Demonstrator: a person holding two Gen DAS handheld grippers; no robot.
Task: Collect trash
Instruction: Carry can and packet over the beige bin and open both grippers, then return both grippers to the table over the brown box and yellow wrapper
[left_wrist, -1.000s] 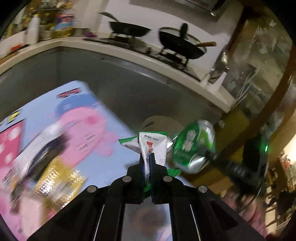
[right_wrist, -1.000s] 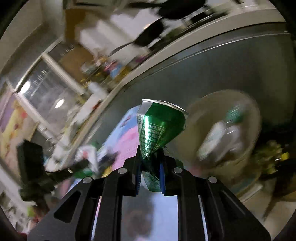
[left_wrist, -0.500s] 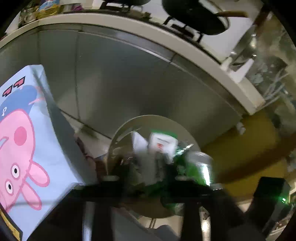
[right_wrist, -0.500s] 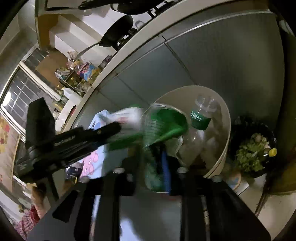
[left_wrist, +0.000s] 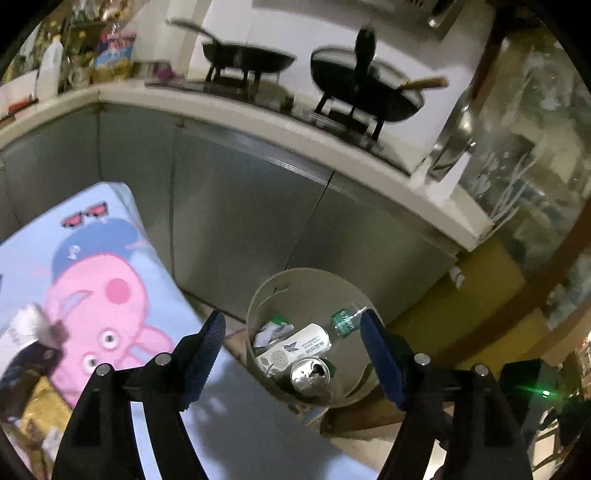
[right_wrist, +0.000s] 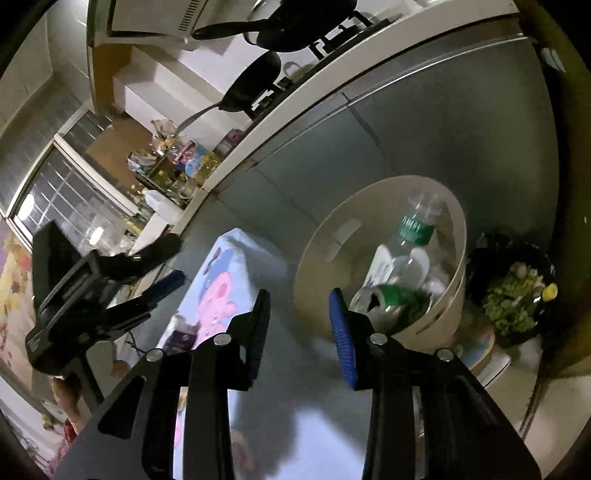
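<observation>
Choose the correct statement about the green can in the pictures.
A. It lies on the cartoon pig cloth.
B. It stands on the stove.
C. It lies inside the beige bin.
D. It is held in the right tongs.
C: the green can lies inside the beige bin beside a plastic bottle, and the right tongs hold nothing.

The bin's (left_wrist: 275, 291) lower wall hides behind the table edge; wrappers (left_wrist: 37, 417) are blurred.
</observation>
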